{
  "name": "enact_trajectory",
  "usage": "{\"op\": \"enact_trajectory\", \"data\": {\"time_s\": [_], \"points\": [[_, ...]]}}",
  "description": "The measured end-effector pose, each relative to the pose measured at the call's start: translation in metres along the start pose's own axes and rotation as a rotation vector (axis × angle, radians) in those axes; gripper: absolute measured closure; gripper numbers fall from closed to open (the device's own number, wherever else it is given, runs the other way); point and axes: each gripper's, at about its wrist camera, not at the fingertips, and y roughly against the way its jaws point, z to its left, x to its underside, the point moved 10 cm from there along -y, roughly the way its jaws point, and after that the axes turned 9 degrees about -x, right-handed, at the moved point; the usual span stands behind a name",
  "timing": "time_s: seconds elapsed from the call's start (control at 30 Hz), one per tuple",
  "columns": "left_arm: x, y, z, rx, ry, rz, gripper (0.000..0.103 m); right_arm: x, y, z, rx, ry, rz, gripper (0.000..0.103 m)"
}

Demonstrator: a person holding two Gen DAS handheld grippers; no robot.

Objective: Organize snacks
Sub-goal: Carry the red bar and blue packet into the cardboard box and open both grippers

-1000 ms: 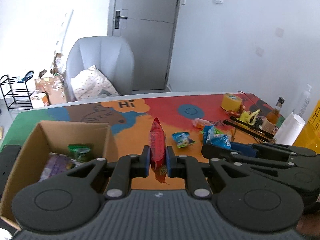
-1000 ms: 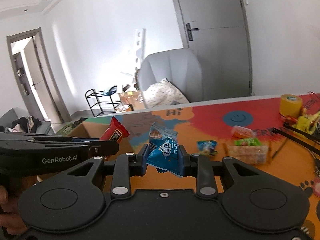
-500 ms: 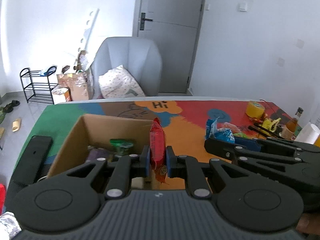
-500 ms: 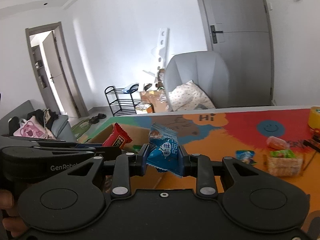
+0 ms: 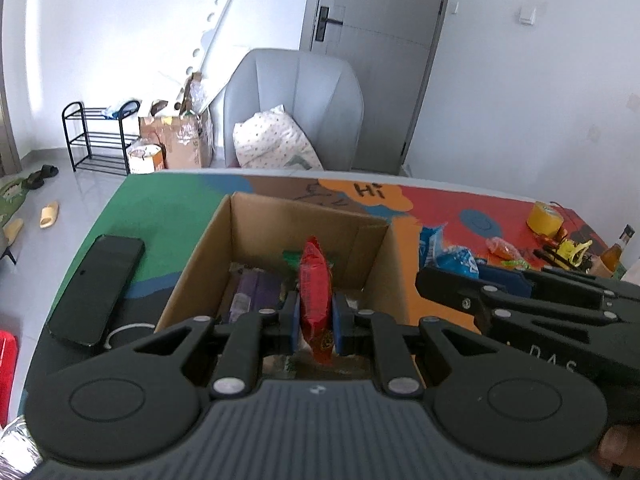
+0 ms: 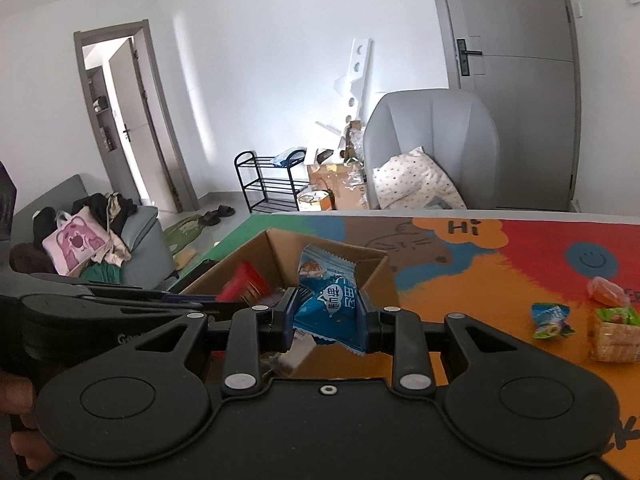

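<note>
A colourful cartoon-printed desk [image 5: 168, 208] carries an open cardboard box [image 5: 208, 256]; a grey armchair [image 5: 296, 96] stands beyond. A red packet [image 5: 315, 284] is clamped in the left claw [image 5: 315, 322], a blue packet [image 6: 330, 300] in the right claw [image 6: 327, 322]; the purple items in the box are perhaps snacks.

Your left gripper [image 5: 315, 322] and right gripper [image 6: 327, 315] are black, with blue pads, silver screws and ribbed housings.

Table [image 5: 168, 208] with colourful cartoon mat. Open cardboard box [image 5: 280, 224] near left. Black phone [image 5: 98, 284] left of box. Loose snack packets [image 6: 552, 320] on right. Yellow tape roll [image 5: 544, 220] far right.
</note>
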Motion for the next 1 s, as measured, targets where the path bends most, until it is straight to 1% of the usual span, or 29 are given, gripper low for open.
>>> {"op": "enact_trajectory", "data": {"time_s": [0.1,0.37,0.43,0.47,0.5,0.53,0.6,0.63,0.7,0.73,0.77,0.8,0.93,1.0], "points": [[0.000,0.002,0.009,-0.013,0.016,-0.010,0.085,0.000,-0.003,0.005,-0.007,0.006,0.006,0.075],[0.000,0.004,0.030,-0.038,0.056,-0.004,0.085,0.003,-0.011,0.020,-0.037,0.013,0.027,0.075],[0.001,0.004,0.033,-0.041,0.062,-0.002,0.083,0.003,-0.012,0.023,-0.049,0.008,0.035,0.070],[0.001,0.005,0.033,-0.042,0.064,-0.001,0.081,0.003,-0.011,0.023,-0.049,0.003,0.034,0.061],[0.001,0.005,0.035,-0.041,0.066,0.000,0.076,0.002,-0.009,0.023,-0.044,0.001,0.029,0.057],[0.001,0.006,0.035,-0.040,0.068,-0.002,0.074,0.001,-0.008,0.022,-0.041,0.002,0.023,0.057],[0.000,0.007,0.035,-0.040,0.070,-0.007,0.059,0.000,-0.005,0.019,-0.029,-0.004,0.019,0.057],[0.000,0.008,0.034,-0.043,0.071,-0.010,0.055,-0.001,-0.002,0.016,-0.023,-0.009,0.015,0.057],[-0.001,0.009,0.032,-0.049,0.069,-0.021,0.039,-0.001,0.004,0.009,-0.006,-0.017,0.008,0.057],[-0.002,0.010,0.031,-0.054,0.065,-0.029,0.035,-0.001,0.006,0.006,0.002,-0.022,0.007,0.057],[-0.002,0.012,0.030,-0.058,0.059,-0.037,0.028,0.000,0.009,0.002,0.008,-0.029,0.007,0.056],[-0.003,0.013,0.027,-0.059,0.052,-0.045,0.023,0.001,0.011,-0.001,0.015,-0.036,0.006,0.055],[-0.003,0.014,0.016,-0.042,0.039,-0.044,0.020,0.006,0.023,-0.012,0.047,-0.050,0.004,0.054],[-0.002,0.014,0.010,-0.032,0.033,-0.042,0.019,0.008,0.031,-0.019,0.066,-0.057,0.000,0.047]]}}
